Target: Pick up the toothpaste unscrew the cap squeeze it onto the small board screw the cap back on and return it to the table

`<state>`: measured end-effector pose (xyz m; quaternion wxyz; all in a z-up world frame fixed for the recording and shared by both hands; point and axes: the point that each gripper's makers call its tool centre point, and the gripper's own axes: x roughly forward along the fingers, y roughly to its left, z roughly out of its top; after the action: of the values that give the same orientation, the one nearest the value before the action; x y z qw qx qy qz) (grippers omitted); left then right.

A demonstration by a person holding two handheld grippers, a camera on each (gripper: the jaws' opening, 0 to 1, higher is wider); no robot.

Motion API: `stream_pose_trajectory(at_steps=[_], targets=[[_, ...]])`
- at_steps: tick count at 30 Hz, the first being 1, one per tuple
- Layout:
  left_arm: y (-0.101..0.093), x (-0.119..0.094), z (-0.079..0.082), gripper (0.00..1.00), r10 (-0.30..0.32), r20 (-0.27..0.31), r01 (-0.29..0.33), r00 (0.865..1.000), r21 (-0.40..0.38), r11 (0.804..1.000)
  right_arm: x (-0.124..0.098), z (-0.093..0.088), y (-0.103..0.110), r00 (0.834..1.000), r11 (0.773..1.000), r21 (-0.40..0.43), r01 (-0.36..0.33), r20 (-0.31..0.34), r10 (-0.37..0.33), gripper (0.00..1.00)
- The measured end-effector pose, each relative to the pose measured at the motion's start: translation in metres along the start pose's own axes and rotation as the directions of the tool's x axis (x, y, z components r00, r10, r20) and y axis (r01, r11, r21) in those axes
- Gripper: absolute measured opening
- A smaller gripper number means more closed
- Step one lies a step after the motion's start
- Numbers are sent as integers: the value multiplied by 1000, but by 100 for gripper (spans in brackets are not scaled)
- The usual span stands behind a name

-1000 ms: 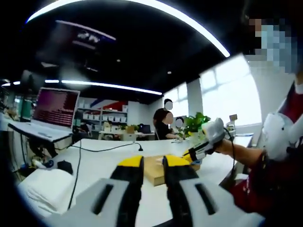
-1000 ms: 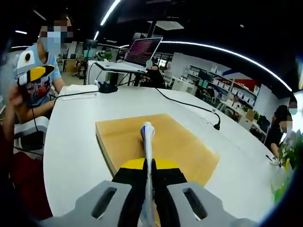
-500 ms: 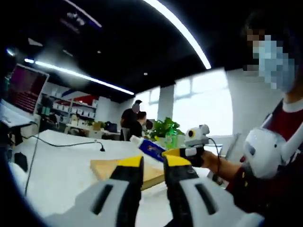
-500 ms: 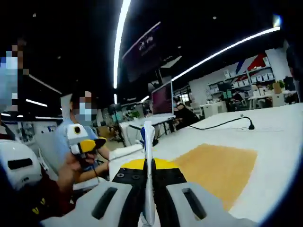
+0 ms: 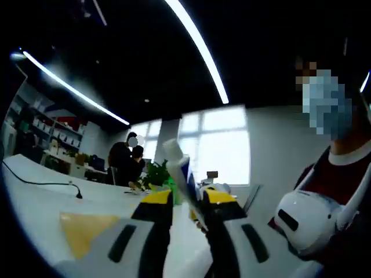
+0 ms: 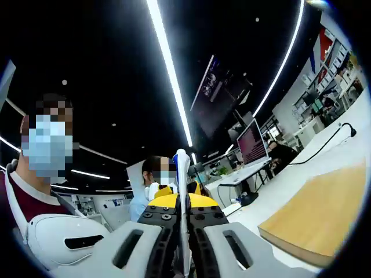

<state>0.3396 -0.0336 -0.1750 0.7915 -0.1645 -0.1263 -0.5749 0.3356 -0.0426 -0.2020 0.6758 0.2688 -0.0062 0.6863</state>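
- Since the earlier frames I've brought the two tools together: in the left gripper view the toothpaste (image 5: 178,168) was off to the right over the board, and now its cap end rises between my left gripper's (image 5: 186,198) yellow tips. Both cams have swung up from the bench toward ceiling lights and room.
- Right gripper (image 6: 186,201): clenched on the toothpaste (image 6: 182,174), tube edge-on between the jaws, white cap end sticking up past the tips. Tube is off the table, held in the air.
- Left gripper: jaws set apart w/ a gap, tube passing between them. Can't tell if a tip touches the cap yet; I'd judge not clamped.
- Small board (image 5: 87,227) lies on the white table (image 5: 35,191), lower left in the left gripper view; in the right gripper view its near corner (image 6: 316,217) shows at lower right. No paste seen on it.
- Progress, my judgement: pick-up done; cap looks to be on, so unscrewing is the step in hand. Left: unscrew, squeeze onto board, recap, set tube back on table.
- Cable (image 5: 43,184) runs across the table's far side, well apart from the work.
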Motion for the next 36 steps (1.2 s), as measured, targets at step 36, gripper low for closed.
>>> stream_pose_trajectory(at_steps=[36], targets=[[-14, 27, -24, 5, -71, -113, 64, 991, -71, 995, -16, -32, -2, 995, 980, -200, 19, -94, -38, 12]])
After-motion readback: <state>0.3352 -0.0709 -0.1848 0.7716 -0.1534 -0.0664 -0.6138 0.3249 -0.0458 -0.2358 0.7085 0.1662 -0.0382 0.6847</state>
